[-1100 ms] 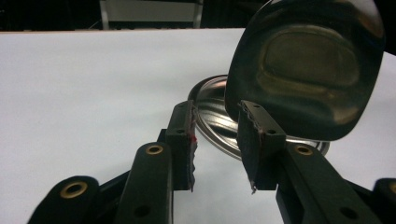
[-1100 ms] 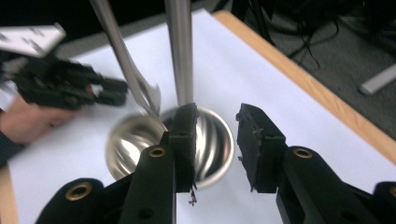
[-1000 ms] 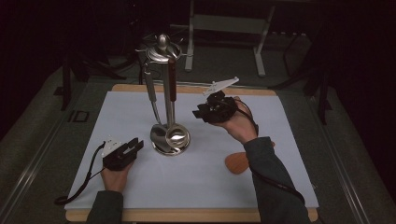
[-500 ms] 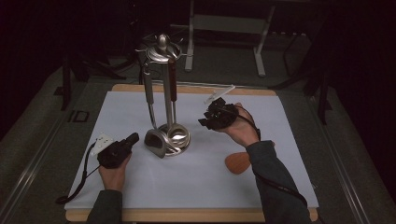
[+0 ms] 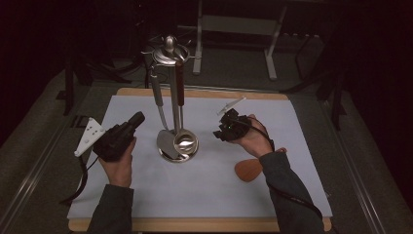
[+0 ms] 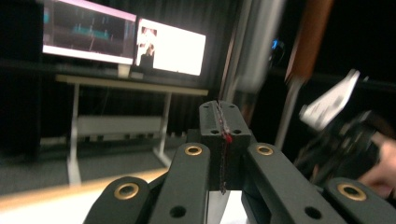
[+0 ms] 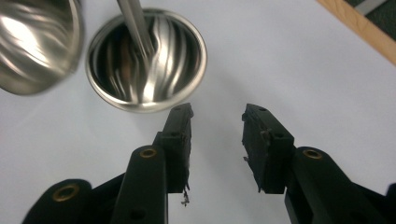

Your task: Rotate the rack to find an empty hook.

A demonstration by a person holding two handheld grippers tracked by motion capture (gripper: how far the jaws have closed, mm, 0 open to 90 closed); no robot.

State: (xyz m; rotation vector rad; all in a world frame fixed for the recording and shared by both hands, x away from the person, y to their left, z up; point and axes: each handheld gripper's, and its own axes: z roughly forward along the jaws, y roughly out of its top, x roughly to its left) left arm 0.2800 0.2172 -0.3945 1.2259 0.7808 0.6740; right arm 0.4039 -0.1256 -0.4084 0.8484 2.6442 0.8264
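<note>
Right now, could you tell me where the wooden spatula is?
In the high view, the wooden spatula lies flat on the white mat, right of the utensil stand.

high view looks down over the table [image 5: 146, 214]; gripper views sit close, sharing the utensil stand [image 5: 171, 63].

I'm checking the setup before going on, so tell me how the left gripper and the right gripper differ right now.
The left gripper has its jaws shut with nothing between them; the right gripper has its jaws open, also empty. The left gripper points roughly level, toward the utensil stand and the screens beyond; the right gripper points down at the white mat beside the ladle bowl. Both are black, hand-held, and touch nothing.
</note>
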